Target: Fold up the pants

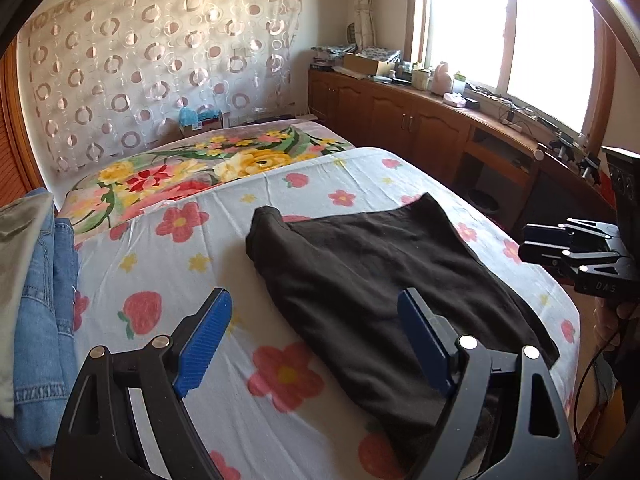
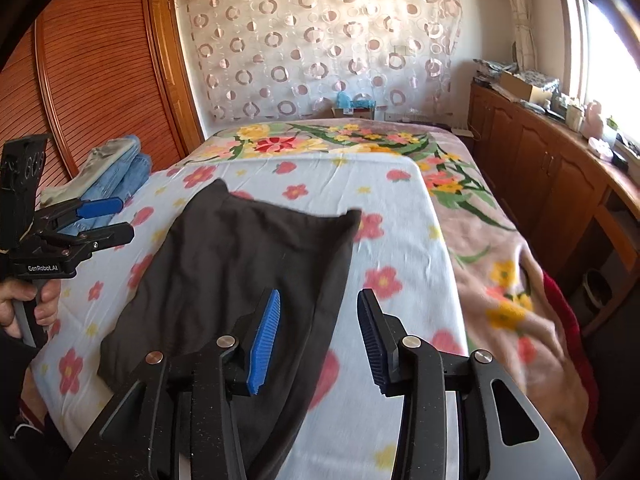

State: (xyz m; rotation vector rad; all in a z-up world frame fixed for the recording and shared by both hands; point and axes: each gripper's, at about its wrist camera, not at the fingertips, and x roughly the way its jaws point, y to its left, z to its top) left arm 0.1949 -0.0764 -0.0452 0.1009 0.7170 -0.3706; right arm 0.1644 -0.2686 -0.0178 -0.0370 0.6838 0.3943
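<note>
Black soft pants (image 1: 372,276) folded flat on floral sheet (image 1: 192,256); left gripper (image 1: 316,336) jaws wide, right gripper (image 2: 318,336) jaws part-open, both empty

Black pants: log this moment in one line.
black pants folded on bed sheet | left gripper open | right gripper open | nothing held

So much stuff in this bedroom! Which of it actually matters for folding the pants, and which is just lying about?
Part of the job:
- black pants, lying folded on the flowered sheet
- left gripper, open, nothing between its pads
- right gripper, open, also holding nothing

Just lying about:
- jeans pile at the bed's edge
- floral blanket
- clutter on the window cabinet
</note>
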